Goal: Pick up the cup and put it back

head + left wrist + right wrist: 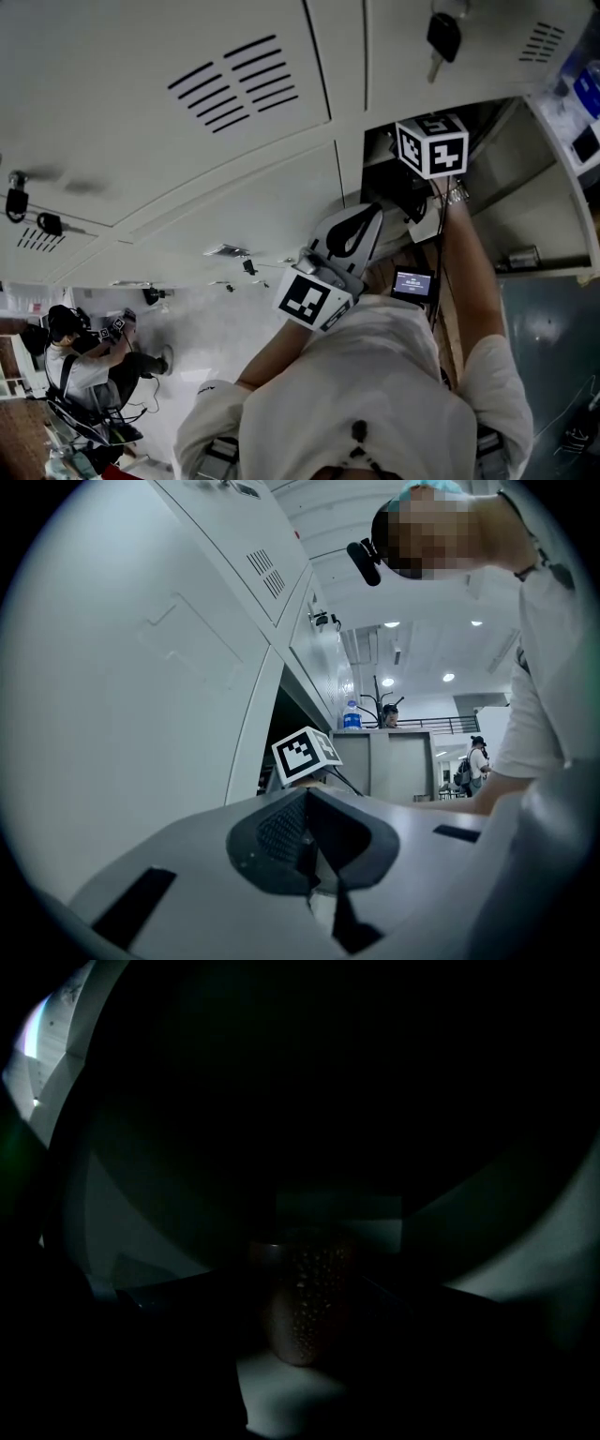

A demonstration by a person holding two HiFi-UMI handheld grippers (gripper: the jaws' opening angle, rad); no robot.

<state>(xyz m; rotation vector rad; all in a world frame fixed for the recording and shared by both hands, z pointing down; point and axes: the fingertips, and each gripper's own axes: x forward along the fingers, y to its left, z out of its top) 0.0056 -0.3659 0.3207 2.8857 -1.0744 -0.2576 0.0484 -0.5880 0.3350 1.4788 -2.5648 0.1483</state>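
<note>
The cup stood upright on the pale shelf inside the dark open locker; the right gripper reached into that compartment with the cup straight ahead between its jaws, though the gloom hid whether they clasped it; the left gripper hung outside by the locker doors, jaws clenched together on nothing.

mouth: compartment open, right arm fills much of it | inside: cup upright at centre on a lit shelf, rest too dark to tell | left: shut doors bar the way | above: key hangs over the mouth | behind: open room floor, person well apart
</note>
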